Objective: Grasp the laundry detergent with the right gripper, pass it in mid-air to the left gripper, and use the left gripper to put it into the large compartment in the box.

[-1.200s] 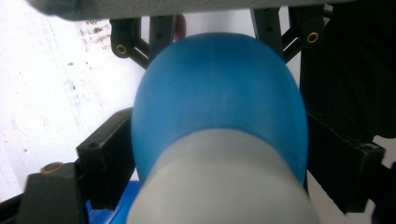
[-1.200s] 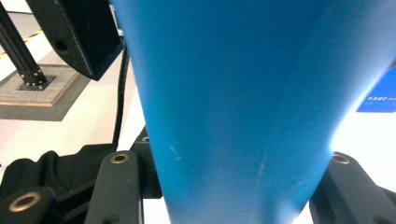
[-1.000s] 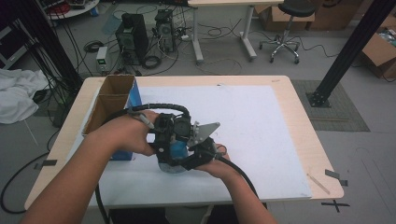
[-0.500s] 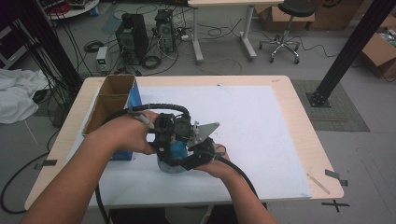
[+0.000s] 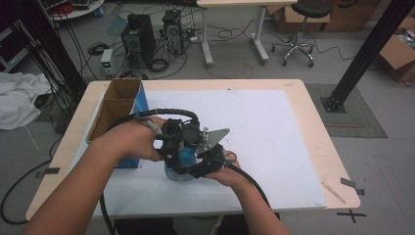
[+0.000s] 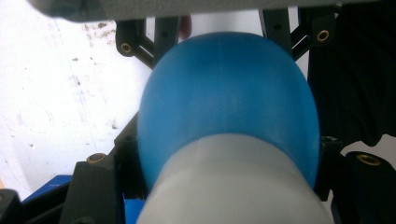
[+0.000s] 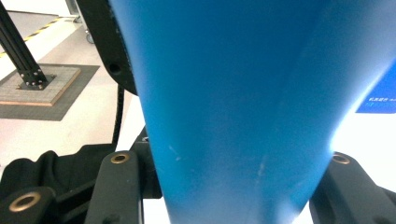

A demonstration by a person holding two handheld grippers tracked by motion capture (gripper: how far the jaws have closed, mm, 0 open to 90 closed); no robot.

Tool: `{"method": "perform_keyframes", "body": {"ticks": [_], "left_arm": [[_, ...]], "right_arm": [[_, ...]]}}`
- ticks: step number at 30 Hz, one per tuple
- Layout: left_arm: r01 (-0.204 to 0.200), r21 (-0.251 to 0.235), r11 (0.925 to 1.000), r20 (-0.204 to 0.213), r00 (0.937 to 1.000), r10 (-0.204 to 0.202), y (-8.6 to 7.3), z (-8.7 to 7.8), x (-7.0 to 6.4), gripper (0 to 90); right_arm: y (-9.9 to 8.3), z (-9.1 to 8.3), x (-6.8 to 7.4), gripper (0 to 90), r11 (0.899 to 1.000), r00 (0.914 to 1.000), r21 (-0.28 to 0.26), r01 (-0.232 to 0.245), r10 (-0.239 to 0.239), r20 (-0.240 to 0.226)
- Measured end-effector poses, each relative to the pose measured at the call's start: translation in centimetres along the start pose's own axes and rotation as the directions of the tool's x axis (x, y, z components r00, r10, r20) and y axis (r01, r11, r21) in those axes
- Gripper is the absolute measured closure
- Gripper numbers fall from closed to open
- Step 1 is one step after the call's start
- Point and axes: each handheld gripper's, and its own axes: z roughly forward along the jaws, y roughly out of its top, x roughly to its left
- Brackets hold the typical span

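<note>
An open cardboard box stands at the white mat's left edge.

Even, bright indoor light; soft shadows. Both gripper views blurred at close range, white table sheet overexposed.

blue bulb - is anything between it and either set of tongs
Nothing visible. The blue bulb sits directly between the left tongs, black jaws close on both sides. In the right gripper view its blue body likewise lies between the right tongs, with no gap showing.
</note>
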Motion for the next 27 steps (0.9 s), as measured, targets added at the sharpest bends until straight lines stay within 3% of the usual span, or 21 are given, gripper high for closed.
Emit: {"method": "perform_keyframes", "body": {"ticks": [10,17,27], "left_arm": [[0.028,0.011,0.9995,0.032,0.9991,-0.028,-0.1,-0.1,0.3,37.9],[0.027,0.035,0.999,0.008,0.9996,-0.027,0.1,-0.7,0.0,38.3],[0.028,0.047,0.9985,0.009,0.9995,-0.029,0.3,-1.2,0.4,38.3]], "right_arm": [[0.1,0.2,0.1,46.9,1.0,1.0,0.0,-0.005,0.005,-0.001],[0.4,0.0,0.2,45.0,1.0,0.9998,-0.013,0.011,-0.011,0.014],[0.4,-0.6,0.2,38.6,0.999,0.999,-0.036,0.023,-0.021,0.039]]}}
